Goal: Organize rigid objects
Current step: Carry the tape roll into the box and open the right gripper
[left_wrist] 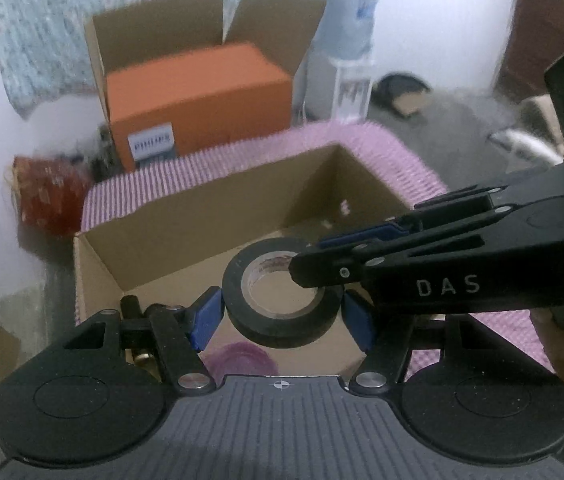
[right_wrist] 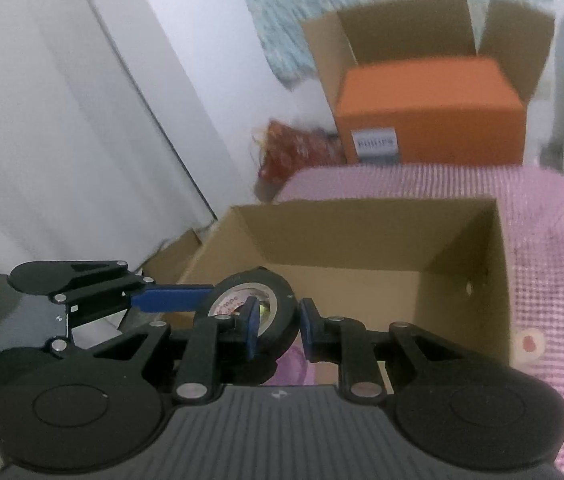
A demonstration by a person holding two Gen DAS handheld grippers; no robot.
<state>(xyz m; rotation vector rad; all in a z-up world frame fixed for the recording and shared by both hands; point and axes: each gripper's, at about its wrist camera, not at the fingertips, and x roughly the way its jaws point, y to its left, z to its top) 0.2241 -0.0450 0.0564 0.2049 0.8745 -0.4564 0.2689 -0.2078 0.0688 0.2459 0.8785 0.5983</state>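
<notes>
A black roll of tape (left_wrist: 282,294) hangs above the open cardboard box (left_wrist: 186,216). My left gripper (left_wrist: 282,316) holds the roll across its outer sides between blue pads (left_wrist: 206,316). My right gripper (left_wrist: 317,264) reaches in from the right, one finger through the roll's hole. In the right wrist view the tape (right_wrist: 256,308) sits with its wall between my right gripper's (right_wrist: 280,328) fingers, which stand slightly apart from it. The left gripper's blue finger (right_wrist: 174,298) touches the roll from the left. The box (right_wrist: 361,236) lies just beyond.
The box sits on a pink checked cloth (left_wrist: 401,156). A purple lid-like thing (left_wrist: 238,358) and a dark object (left_wrist: 134,308) lie inside the box. Behind stands an orange Philips box (left_wrist: 198,100) inside a bigger carton. A red bag (left_wrist: 46,196) lies left.
</notes>
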